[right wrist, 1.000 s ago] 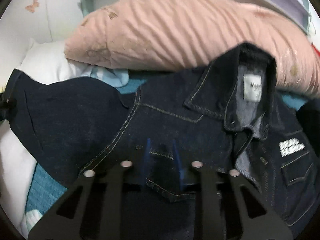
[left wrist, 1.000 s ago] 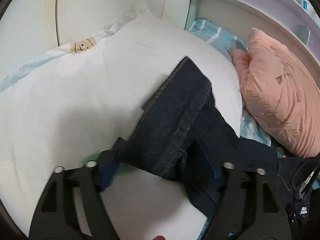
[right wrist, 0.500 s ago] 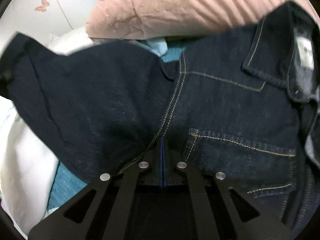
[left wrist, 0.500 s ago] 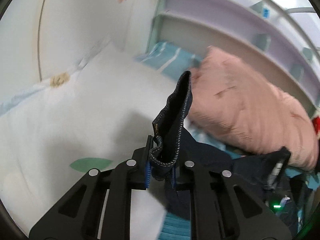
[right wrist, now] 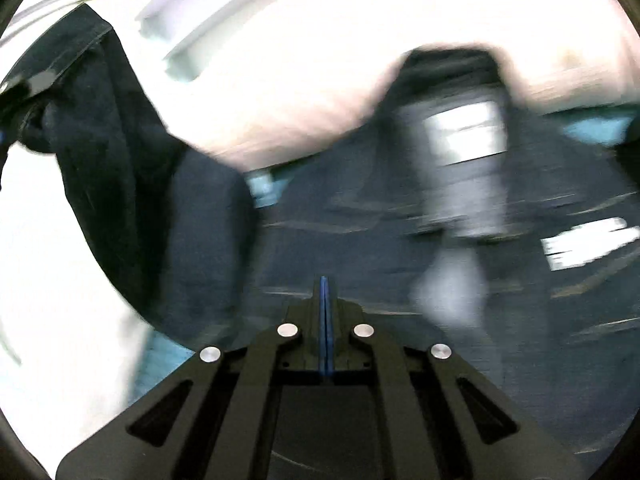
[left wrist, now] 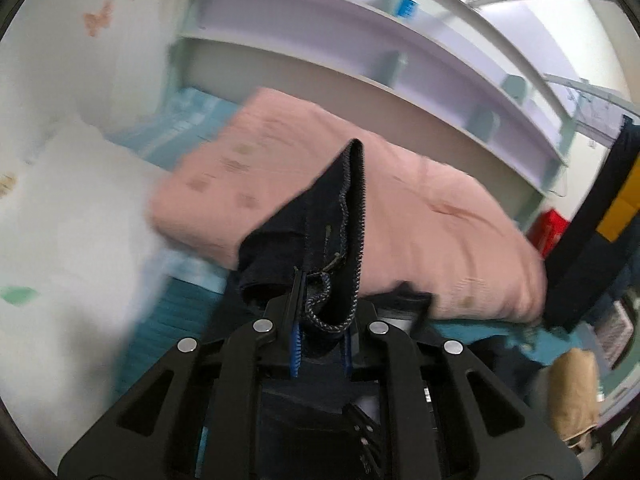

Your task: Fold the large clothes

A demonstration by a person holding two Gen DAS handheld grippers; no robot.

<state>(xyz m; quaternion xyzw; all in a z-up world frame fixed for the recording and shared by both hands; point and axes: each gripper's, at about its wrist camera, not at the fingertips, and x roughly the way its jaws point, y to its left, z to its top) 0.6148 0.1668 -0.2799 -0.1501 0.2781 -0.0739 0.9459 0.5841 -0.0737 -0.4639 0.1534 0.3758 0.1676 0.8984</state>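
Note:
A dark denim jacket [right wrist: 360,240] lies spread on the bed, its collar label [right wrist: 460,132] blurred. My left gripper [left wrist: 320,316] is shut on the jacket's sleeve cuff [left wrist: 344,208], which stands up between the blue pads [left wrist: 295,350] above the bed. In the right wrist view that lifted sleeve [right wrist: 120,160] stretches up to the left edge. My right gripper [right wrist: 324,284] is shut, pads pressed together, its tips low over the jacket's front. No cloth shows between its pads; motion blur hides whether they touch the denim.
A pink pillow [left wrist: 440,220] lies behind the jacket, below lilac headboard shelves [left wrist: 360,40]. A white pillow [left wrist: 72,220] sits at the left on the teal sheet [left wrist: 176,312]. A dark and yellow thing [left wrist: 600,220] hangs at the right edge, a tan bundle [left wrist: 572,392] below it.
My left gripper closed on the sleeve cuff, lifted it off the white pillow and carried it right. My right gripper closed over the jacket front and swung, blurring the view.

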